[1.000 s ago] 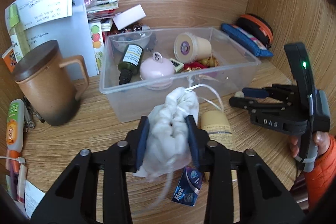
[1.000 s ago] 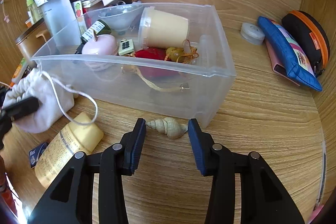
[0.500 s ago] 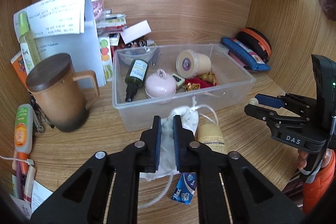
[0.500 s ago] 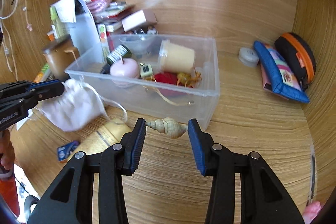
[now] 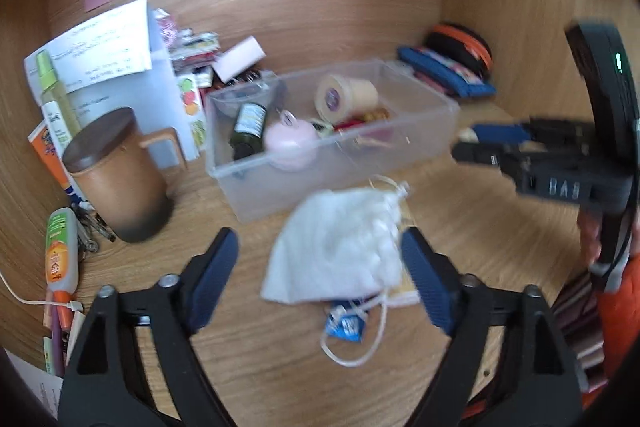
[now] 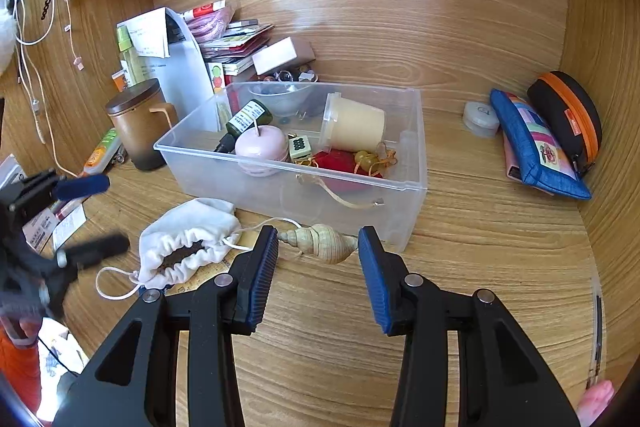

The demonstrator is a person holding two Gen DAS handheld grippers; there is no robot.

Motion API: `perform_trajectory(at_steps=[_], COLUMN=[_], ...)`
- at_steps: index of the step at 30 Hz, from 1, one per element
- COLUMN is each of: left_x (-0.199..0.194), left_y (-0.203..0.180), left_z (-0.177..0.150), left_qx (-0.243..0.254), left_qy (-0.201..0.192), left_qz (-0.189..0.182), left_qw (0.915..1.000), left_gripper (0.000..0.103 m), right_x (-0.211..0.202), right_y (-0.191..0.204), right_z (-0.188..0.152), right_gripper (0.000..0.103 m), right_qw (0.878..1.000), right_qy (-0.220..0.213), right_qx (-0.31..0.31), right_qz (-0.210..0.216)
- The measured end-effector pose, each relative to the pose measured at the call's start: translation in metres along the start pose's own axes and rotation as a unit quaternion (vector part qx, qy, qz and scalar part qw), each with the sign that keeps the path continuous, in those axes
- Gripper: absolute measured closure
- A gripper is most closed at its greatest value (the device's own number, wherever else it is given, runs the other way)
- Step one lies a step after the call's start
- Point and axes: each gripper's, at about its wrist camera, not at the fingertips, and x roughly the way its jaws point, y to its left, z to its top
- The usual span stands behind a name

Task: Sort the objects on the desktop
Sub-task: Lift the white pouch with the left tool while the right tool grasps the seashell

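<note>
My left gripper (image 5: pixel 318 243) has its jaws opening wide. The white drawstring pouch (image 5: pixel 340 259) sits between them, touched by neither pad. In the right wrist view the pouch (image 6: pixel 188 235) lies slumped on the desk over a yellowish bottle, just in front of the clear plastic bin (image 6: pixel 420 139), with the left gripper (image 6: pixel 94 215) blurred at the far left. My right gripper (image 6: pixel 319 233) is shut on a tan spiral seashell (image 6: pixel 324 243), held end to end above the desk near the bin's front corner. The bin (image 5: pixel 340 167) holds several small items.
A lidded brown mug (image 5: pixel 120 179) and a glue bottle (image 5: pixel 60 251) stand left of the bin. A small blue packet (image 5: pixel 346 323) lies under the pouch's cord. A blue pencil case (image 6: pixel 536 143), a black-and-orange case (image 6: pixel 568 115) and a round white container (image 6: pixel 480 119) sit at the right wall.
The left jaws pinched the pouch tight, then sprang wide and let it go; it now lies on the desk. The right gripper rose with the seashell still in it.
</note>
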Motion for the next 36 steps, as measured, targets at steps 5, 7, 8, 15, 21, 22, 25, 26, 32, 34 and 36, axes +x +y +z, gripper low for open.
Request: perform_trajectory(at_steps=[5, 7, 8, 15, 21, 22, 25, 26, 32, 34, 36], left_x=[0.031, 0.038, 0.043, 0.071, 0.092, 0.094, 0.096, 0.097, 0.086, 0.082, 0.078], left_y=[-0.016, -0.008, -0.001, 0.025, 0.038, 0.035, 0.021, 0.017, 0.018, 0.022, 0.026], left_z=[-0.013, -0.011, -0.008, -0.002, 0.004, 0.006, 0.010, 0.011, 0.009, 0.008, 0.009], left_qx=[0.039, 0.018, 0.004, -0.061, -0.094, -0.089, -0.063, -0.055, -0.060, -0.068, -0.073], left_qy=[0.050, 0.054, 0.066, 0.097, 0.108, 0.108, 0.110, 0.108, 0.095, 0.093, 0.090], left_qz=[0.026, 0.020, 0.009, -0.037, -0.055, -0.055, -0.040, -0.029, -0.024, -0.024, -0.023], left_qw=[0.9977, 0.9982, 0.9978, 0.9928, 0.9881, 0.9886, 0.9911, 0.9922, 0.9934, 0.9930, 0.9930], left_gripper=[0.014, 0.013, 0.013, 0.013, 0.022, 0.031, 0.046, 0.048, 0.060, 0.063, 0.065], right_x=[-0.002, -0.002, -0.003, -0.001, 0.006, 0.007, 0.008, 0.009, 0.006, 0.005, 0.003], right_y=[0.002, 0.003, 0.002, -0.001, 0.003, 0.005, 0.007, 0.008, 0.011, 0.013, 0.015], right_z=[-0.001, -0.002, -0.003, -0.004, -0.005, -0.004, -0.004, -0.004, 0.000, 0.002, 0.003], right_gripper=[0.065, 0.065, 0.065, 0.065, 0.065, 0.065, 0.065, 0.065, 0.065, 0.065, 0.065], right_qw=[1.000, 1.000, 1.000, 1.000, 1.000, 1.000, 1.000, 1.000, 0.999, 0.999, 0.999], right_qy=[-0.002, -0.002, -0.003, 0.000, 0.005, 0.006, 0.007, 0.006, 0.000, -0.001, -0.003], right_qx=[0.001, 0.001, 0.002, 0.006, -0.001, -0.002, -0.006, -0.008, -0.013, -0.016, -0.017], right_qz=[0.008, 0.008, 0.008, 0.013, 0.022, 0.022, 0.024, 0.025, 0.029, 0.030, 0.030])
